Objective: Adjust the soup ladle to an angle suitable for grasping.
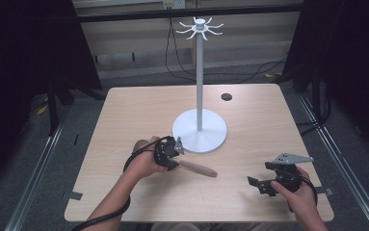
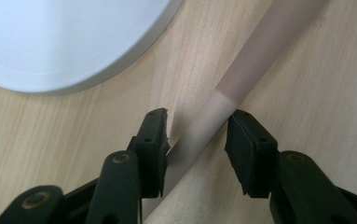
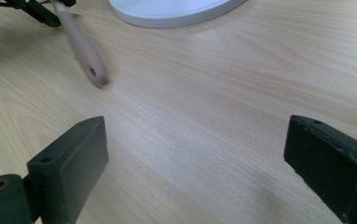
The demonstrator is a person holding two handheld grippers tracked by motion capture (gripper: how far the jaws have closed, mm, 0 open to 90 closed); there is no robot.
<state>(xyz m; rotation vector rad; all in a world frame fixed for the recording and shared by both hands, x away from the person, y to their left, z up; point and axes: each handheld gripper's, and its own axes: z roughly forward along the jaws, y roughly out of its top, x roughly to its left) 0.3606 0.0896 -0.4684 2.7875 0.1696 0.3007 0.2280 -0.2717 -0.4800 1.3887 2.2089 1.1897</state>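
A utensil with a pale wooden handle [image 1: 199, 168] lies flat on the table, just in front of the white stand's round base [image 1: 200, 131]. My left gripper [image 1: 172, 153] reaches down over the handle. In the left gripper view the handle [image 2: 241, 74] runs diagonally between the two pads [image 2: 243, 149], and the left gripper [image 2: 197, 121] straddles it with slight gaps, open. My right gripper [image 1: 256, 185] rests low near the front right, and its jaws [image 3: 195, 154] stand wide open over bare wood. The handle's end [image 3: 80, 44] has a hanging hole.
The stand's pole [image 1: 200, 72] rises from the base to a crown of white hooks [image 1: 200, 26]. A small dark round hole [image 1: 226, 96] sits in the table behind the base. Black curtains flank the table, and cables lie on the floor beyond.
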